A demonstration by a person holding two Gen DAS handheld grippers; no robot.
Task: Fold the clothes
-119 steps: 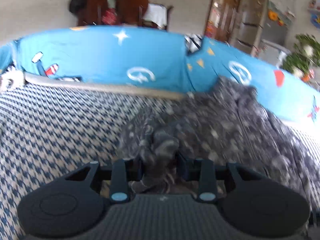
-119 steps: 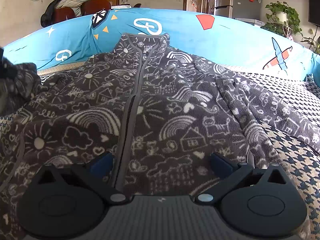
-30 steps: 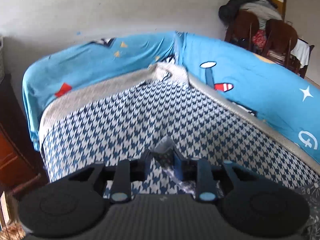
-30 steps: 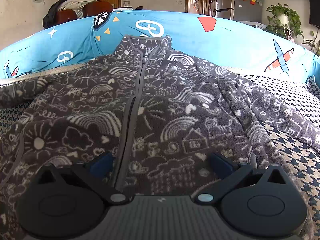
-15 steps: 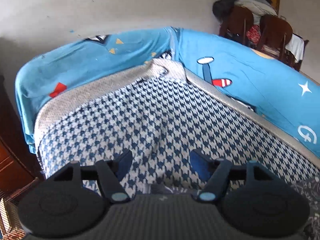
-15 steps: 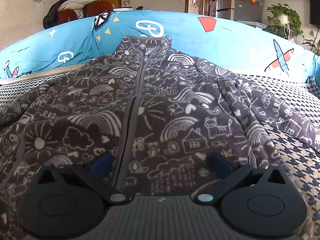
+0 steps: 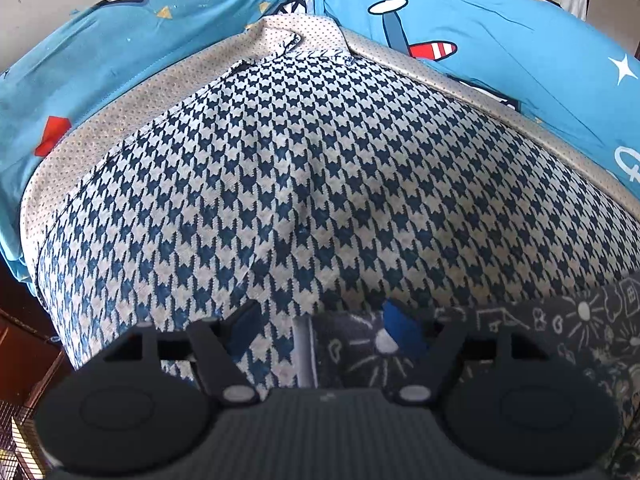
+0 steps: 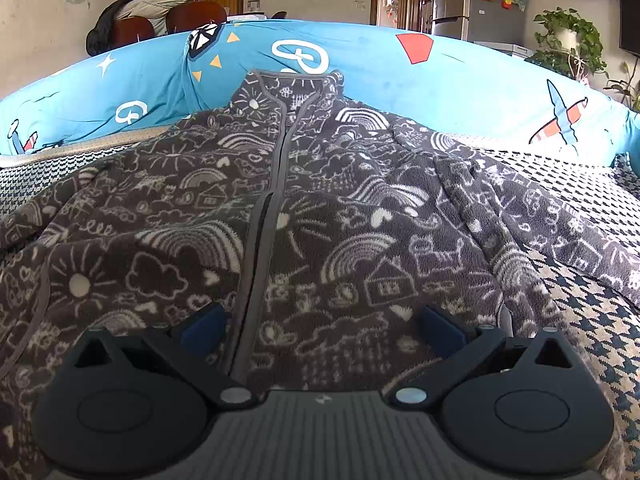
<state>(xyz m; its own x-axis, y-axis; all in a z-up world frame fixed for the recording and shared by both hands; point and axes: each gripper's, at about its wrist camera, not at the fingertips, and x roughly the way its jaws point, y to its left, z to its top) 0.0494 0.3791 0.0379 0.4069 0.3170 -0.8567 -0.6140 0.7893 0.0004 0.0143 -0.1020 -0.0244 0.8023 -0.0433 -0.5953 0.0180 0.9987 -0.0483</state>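
Houndstooth cover (image 7: 304,184) – blue printed cushions (image 8: 460,68) behind, fleece jacket (image 8: 320,220) spread flat.

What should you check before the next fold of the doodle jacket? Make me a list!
1. Jacket lying flat, front up: ok, spread on the checked cover.
2. Zipper closed: ok where it shows; its lower end is hidden.
3. Left tongs let go: ok, jaws opening, the sleeve cuff lies loose between them.
4. Right tongs ready: ok, open over the hem, gripping nothing.
5. Right sleeve laid out: ok, stretched to the side.
6. Left sleeve fully straight: cannot tell, only its cuff and its upper part show.
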